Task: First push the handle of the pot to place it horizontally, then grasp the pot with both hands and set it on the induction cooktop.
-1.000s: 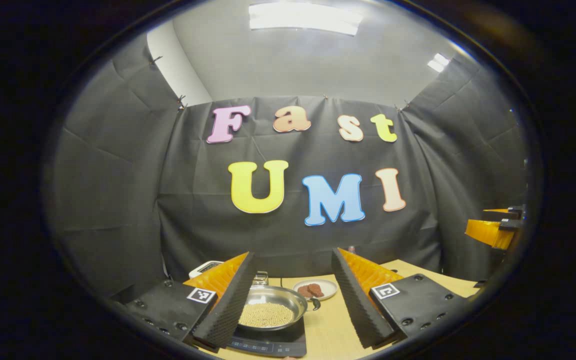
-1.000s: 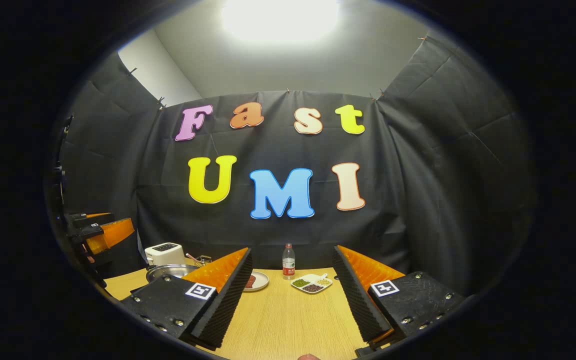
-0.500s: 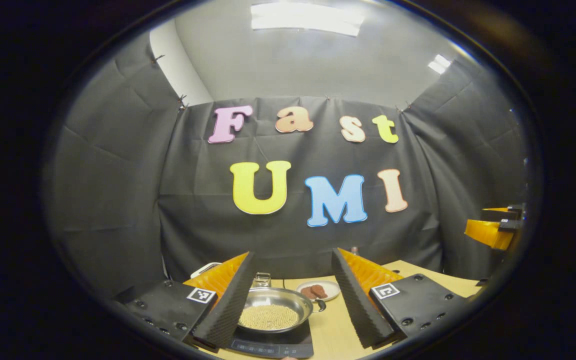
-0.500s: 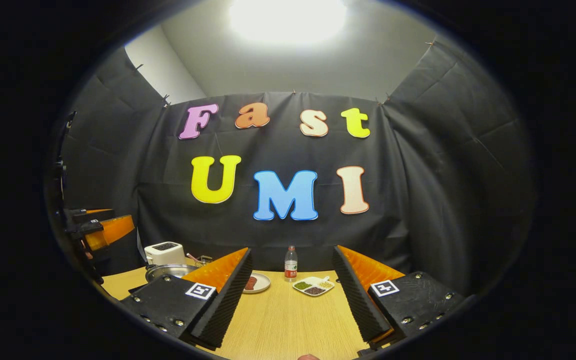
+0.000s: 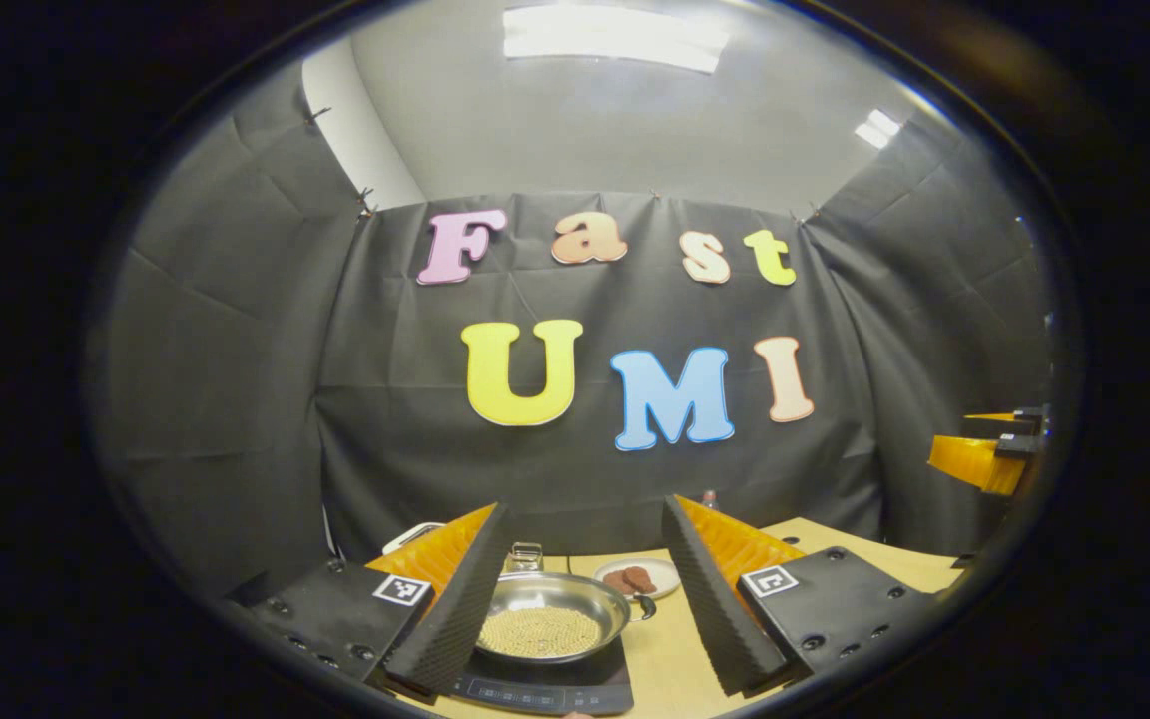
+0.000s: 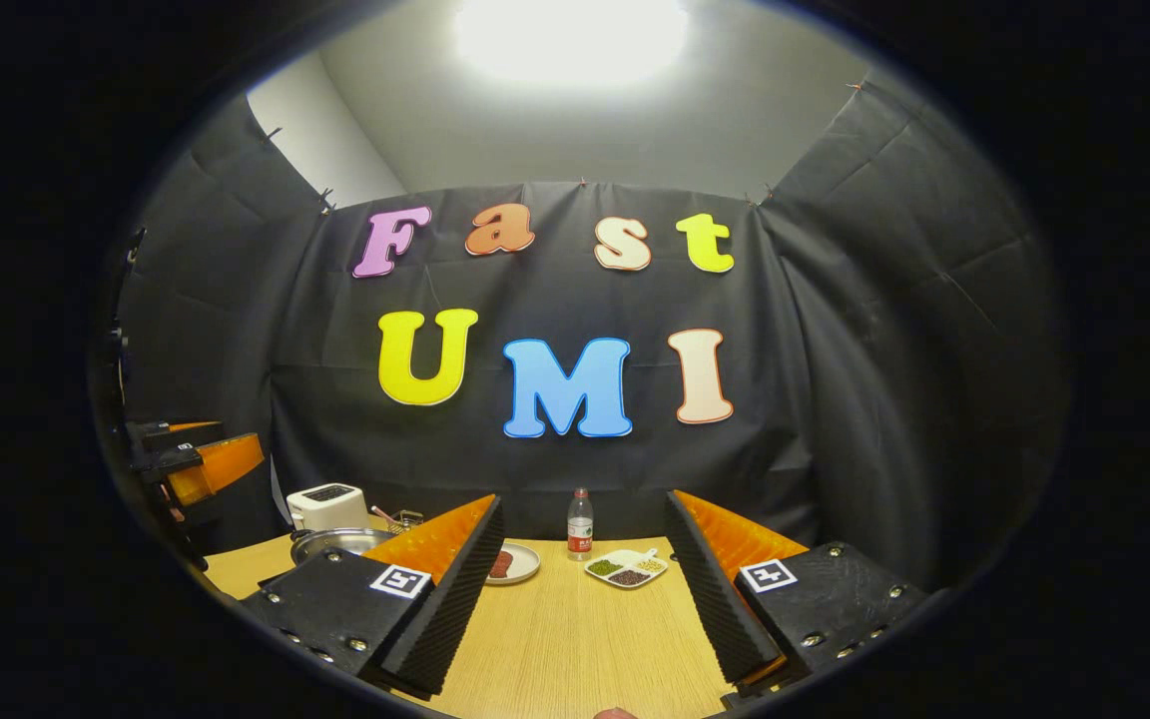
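The left claw is held wide apart above the near edge of the surface, nothing being gripped between its fingers. Directly below and between them, in the left gripper view, the induction cooktop is seen at the near edge, with its control strip facing the camera. The pot is set on the cooktop; it is a shallow steel pan filled with small pale beans, and its dark handle is pointed sideways toward the right. Just beyond the handle a small plate with dark brown pieces is placed. A small metal item is glimpsed behind the pot, too small to be identified. The right claw is seen at the far right of this view, raised off the surface.

In the right gripper view the right claw is likewise spread wide and empty over bare wood. Farther on, the same plate is partly hidden by the left finger, and a divided dish of green, dark and pale grains lies beside it. A water bottle stands upright near the far edge. Toward the far left corner the rim of the pot and a white toaster are seen, with the left claw raised beside them.
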The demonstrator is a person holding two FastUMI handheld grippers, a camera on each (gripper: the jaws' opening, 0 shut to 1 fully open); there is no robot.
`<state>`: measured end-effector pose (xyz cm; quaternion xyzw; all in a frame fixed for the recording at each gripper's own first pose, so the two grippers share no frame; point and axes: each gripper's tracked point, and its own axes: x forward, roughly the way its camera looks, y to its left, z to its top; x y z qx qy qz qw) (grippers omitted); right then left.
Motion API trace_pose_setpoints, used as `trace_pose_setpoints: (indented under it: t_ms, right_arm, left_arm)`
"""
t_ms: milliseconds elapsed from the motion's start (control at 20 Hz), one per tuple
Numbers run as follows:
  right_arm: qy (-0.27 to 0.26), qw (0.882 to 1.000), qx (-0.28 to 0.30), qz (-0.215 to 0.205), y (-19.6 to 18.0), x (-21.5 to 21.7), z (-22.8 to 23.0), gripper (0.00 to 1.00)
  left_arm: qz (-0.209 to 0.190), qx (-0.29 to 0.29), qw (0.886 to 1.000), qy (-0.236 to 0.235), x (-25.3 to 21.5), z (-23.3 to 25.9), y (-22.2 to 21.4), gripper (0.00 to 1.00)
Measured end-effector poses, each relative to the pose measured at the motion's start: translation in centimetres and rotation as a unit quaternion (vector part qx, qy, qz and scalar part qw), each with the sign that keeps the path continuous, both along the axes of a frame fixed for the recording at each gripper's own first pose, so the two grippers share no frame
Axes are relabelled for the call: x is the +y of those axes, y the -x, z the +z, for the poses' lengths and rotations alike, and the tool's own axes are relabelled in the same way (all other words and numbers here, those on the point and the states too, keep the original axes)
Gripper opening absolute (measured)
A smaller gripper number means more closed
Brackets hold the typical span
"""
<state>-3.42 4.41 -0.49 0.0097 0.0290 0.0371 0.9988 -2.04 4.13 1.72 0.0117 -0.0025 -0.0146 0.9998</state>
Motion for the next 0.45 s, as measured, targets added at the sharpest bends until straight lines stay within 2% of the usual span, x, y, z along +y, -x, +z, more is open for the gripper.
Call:
trace_pose_setpoints:
  t_ms: [100, 250, 450]
  right_arm:
    - [-0.004, 1.0, -0.003, 0.001, 0.0, 0.1, 0.2, 0.97]
    - [-0.012, 1.0, -0.016, 0.003, -0.2, 0.1, 1.0, 0.97]
    - [-0.015, 0.999, -0.037, 0.004, -0.4, -0.6, 1.9, 0.96]
  left_arm:
    - [0.002, -0.003, 1.0, 0.001, 0.2, 0.2, 0.1, 0.97]
    - [0.006, -0.006, 1.0, -0.009, 0.6, 0.6, 0.3, 1.0]
    - [0.016, -0.017, 0.999, -0.027, 1.0, 1.6, 0.4, 0.97]
